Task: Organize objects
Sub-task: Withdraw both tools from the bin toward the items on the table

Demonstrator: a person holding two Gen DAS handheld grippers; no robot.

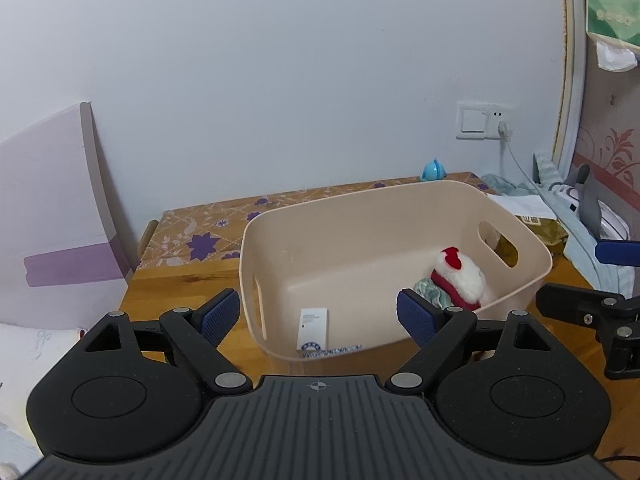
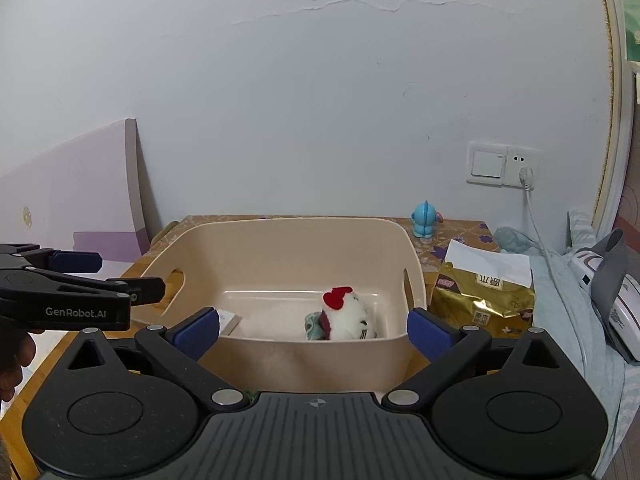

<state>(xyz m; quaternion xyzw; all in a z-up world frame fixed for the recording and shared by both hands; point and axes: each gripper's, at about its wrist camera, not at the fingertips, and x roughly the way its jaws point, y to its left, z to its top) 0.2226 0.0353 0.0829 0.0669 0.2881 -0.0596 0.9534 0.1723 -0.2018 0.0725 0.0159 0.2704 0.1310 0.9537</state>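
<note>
A beige plastic bin (image 1: 360, 216) (image 2: 280, 232) with handle cut-outs stands on the wooden table (image 1: 176, 284). Inside it lie a white plush toy with a red bow (image 1: 460, 276) (image 2: 346, 314), a greenish cloth (image 1: 430, 290) tucked under the toy, and a small white box (image 1: 313, 328) (image 2: 228, 318). My left gripper (image 1: 318, 318) is open in front of the bin's near wall, with nothing between its fingers. My right gripper (image 2: 314, 330) is open too, its jaws wide and empty, straddling the bin's near wall from above. The left gripper (image 2: 80, 280) also shows at the left of the right wrist view.
A blue toy figure (image 1: 432, 170) (image 2: 425, 222) stands on the patterned cloth by the wall. A gold snack bag (image 2: 484, 300) with white paper lies right of the bin. A cable runs from the wall socket (image 2: 526, 170). Bedding and a white device (image 2: 608, 292) lie at the right. A purple-and-white board (image 1: 52, 208) leans at the left.
</note>
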